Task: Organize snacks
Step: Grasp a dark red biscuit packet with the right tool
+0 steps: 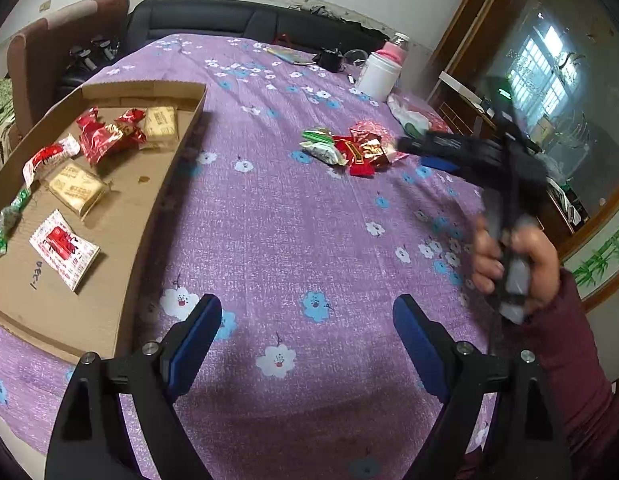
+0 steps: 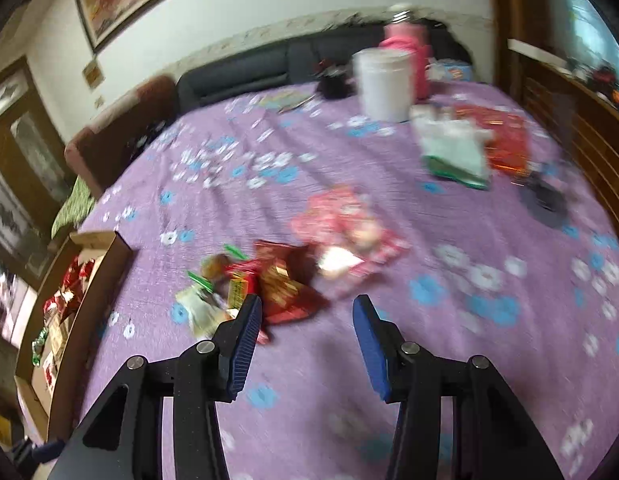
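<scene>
My jaws stand apart on both sides with nothing between them: the left gripper hangs over bare purple flowered cloth on the table, and the right gripper hangs just short of a loose heap of wrapped snacks. In the left wrist view that heap of red, green and white packets lies near the middle of the table, with my right gripper and right hand beside it, blurred. The flat brown cardboard box sits at the table's left edge. Inside it lie a crumpled red foil packet, two pale yellow square packets, two white-and-red wrapped packets and a small green-wrapped sweet. A white plastic tub stands at the far side, with a pink-capped bottle behind it.
</scene>
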A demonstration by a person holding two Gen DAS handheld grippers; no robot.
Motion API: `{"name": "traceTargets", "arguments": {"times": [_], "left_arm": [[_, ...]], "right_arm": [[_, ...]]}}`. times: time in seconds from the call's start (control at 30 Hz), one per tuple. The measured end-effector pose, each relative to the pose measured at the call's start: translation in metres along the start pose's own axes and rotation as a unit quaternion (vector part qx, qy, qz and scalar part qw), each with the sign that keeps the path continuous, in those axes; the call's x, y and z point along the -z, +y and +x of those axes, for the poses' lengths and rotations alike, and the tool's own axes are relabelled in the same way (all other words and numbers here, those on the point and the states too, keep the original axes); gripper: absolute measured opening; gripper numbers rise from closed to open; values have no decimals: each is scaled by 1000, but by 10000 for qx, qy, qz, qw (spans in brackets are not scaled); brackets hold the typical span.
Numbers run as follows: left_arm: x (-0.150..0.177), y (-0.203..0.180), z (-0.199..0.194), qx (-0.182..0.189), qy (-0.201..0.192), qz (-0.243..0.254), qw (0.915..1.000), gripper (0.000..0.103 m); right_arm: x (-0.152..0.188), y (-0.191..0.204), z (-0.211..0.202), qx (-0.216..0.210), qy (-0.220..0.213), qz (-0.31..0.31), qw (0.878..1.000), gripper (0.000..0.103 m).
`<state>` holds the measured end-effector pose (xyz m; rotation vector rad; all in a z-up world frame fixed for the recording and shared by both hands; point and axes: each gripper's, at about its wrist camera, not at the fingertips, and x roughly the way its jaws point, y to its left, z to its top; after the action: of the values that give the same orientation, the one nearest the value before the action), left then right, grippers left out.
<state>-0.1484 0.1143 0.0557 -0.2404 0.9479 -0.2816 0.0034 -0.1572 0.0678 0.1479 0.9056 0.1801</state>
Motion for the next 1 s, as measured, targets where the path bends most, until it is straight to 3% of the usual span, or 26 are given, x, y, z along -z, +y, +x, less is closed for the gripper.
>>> {"name": "traceTargets", "arguments": {"times": [0.13,0.17,0.2,0.37,0.53,0.63,0.73,1.0], "left_arm": [[-3,10,0,52,42,-248,9997,87],[-4,12,-2,33,31,-266,9996,87],[-5,14,-4,-12,13,-281,9996,87],[-8,26,-6,-56,1,-405,9992,87],[-10,17,12,174,182,-340,9991,87],[-9,7,23,191,318,-249,9990,87],[-9,-1,29,184,392,-221,9988,87],[-27,-4,26,309,284,-192,9989,87]], "right_arm": [[-20,21,45,276,251,-115,9992,50],[-22,23,53,293,297,-127,9991,43],[-22,23,59,261,374,-120,9989,37],[-7,14,45,-173,626,-52,9979,26],[23,4,18,-898,1072,-249,9899,26],[29,-4,3,-620,701,-253,9953,26],[27,-6,4,-624,583,-176,9962,38],[39,8,13,-475,466,-508,9965,37]]}}
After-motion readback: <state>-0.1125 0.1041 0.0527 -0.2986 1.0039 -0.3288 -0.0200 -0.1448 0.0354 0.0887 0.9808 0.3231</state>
